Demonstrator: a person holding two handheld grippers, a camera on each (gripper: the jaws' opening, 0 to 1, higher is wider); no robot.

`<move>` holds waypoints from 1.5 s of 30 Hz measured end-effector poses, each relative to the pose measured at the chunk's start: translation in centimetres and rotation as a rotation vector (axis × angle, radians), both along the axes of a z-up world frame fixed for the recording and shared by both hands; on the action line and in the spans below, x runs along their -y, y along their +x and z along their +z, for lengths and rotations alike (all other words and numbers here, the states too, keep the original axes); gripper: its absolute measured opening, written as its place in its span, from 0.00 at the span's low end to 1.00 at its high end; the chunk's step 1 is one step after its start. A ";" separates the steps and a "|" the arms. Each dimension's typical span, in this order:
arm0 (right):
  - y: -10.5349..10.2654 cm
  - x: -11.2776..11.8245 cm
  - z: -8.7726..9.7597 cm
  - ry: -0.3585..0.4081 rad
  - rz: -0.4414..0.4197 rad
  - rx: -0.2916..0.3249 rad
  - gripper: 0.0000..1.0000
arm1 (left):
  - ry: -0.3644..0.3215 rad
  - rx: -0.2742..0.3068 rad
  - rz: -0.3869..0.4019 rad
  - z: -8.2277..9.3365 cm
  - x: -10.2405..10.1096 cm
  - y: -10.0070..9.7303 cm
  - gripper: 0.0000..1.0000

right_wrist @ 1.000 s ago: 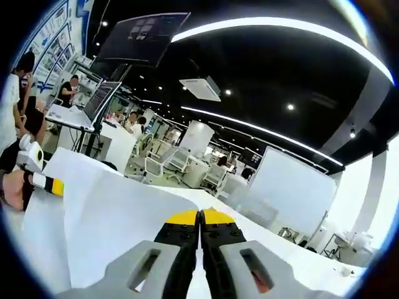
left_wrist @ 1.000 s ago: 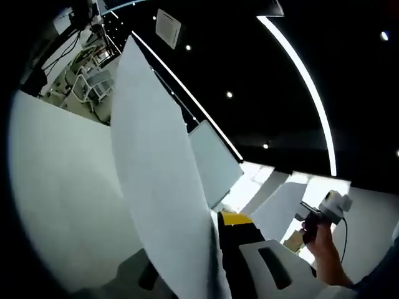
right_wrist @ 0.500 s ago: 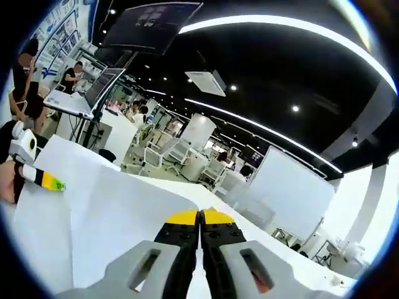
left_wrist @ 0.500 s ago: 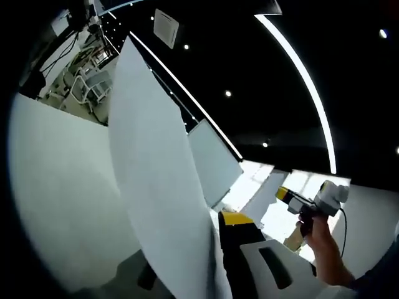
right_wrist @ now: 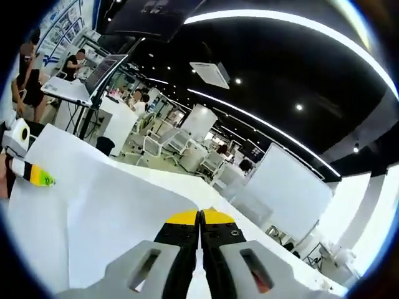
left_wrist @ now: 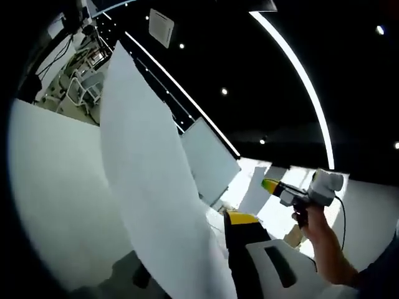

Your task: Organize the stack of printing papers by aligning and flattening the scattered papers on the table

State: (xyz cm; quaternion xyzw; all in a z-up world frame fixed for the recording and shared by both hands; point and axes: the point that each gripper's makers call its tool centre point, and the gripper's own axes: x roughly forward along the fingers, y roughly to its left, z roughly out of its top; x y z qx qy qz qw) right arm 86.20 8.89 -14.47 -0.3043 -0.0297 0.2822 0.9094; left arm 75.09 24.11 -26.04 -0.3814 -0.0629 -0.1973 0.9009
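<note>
Two grippers, left gripper, right gripper, jaws pinching lifted paper

**Count of what is in sight**

Two grippers: the right gripper, jaws pressed together on the paper, and the left gripper, clamped on a raised sheet of paper.

In the right gripper view, two overlapping sheets can be told apart; whether more lie among them cannot be told. Beyond the sheets stands one whiteboard. Left of the whiteboard are at least three white chairs and roughly four people; farther figures are too small to count.
</note>
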 end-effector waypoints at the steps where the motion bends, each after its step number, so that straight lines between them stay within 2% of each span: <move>1: 0.1 -0.2 0.1 -0.009 -0.002 0.001 0.00 | 0.005 0.001 0.000 0.0 0.0 0.0 0.18; 8: 1.1 -1.4 -0.2 -0.090 -0.018 0.003 0.00 | 0.027 0.006 -0.004 0.1 0.4 -0.1 0.21; 16: 1.5 -2.4 -0.7 -0.145 -0.021 0.006 0.00 | 0.139 0.009 -0.024 0.1 2.3 -0.2 0.32; 24: 1.4 -2.8 -0.9 -0.149 -0.012 0.002 0.00 | 0.186 0.017 -0.043 0.0 3.2 -0.2 0.36; 30: 0.7 -3.6 -1.2 -0.128 0.017 -0.024 0.00 | 0.214 0.019 -0.054 -0.1 3.6 -0.2 0.36; 45: -1.2 -6.3 -1.7 -0.154 0.076 -0.026 0.00 | 0.227 0.021 -0.062 -0.1 3.8 -0.2 0.36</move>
